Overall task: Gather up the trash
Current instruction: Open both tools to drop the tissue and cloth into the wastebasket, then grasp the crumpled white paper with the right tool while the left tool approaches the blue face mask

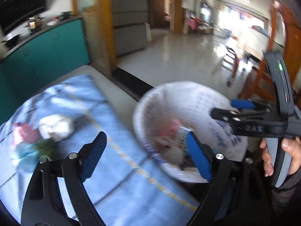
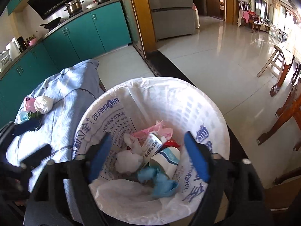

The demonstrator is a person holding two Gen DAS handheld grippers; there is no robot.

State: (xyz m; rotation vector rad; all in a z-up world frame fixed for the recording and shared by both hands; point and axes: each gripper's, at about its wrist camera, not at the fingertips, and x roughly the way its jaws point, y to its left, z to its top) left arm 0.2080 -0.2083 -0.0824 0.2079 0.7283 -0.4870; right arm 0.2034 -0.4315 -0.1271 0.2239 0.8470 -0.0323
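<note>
A bin lined with a white printed bag [image 2: 197, 105] stands beside a surface under a light blue cloth [image 2: 62, 101]. It holds crumpled tissue, a pink wrapper, a small carton and blue plastic [image 2: 161, 182]. My right gripper [image 2: 150, 156] is open and empty right above the bin's mouth. On the cloth lie a white crumpled wad [image 1: 56, 127], a pink wrapper [image 1: 23, 133] and blue and green scraps [image 1: 33, 150]. My left gripper [image 1: 146, 154] is open and empty over the cloth, between that pile and the bin [image 1: 188, 101]. The right gripper [image 1: 225, 111] shows over the bin in the left wrist view.
Teal kitchen cabinets [image 2: 79, 32] with pots stand behind the cloth-covered surface. A grey fridge [image 2: 171, 11] and yellow door frames are beyond. Glossy tiled floor [image 2: 216, 56] stretches right, with wooden table and chair legs [image 2: 284, 86] at the right edge.
</note>
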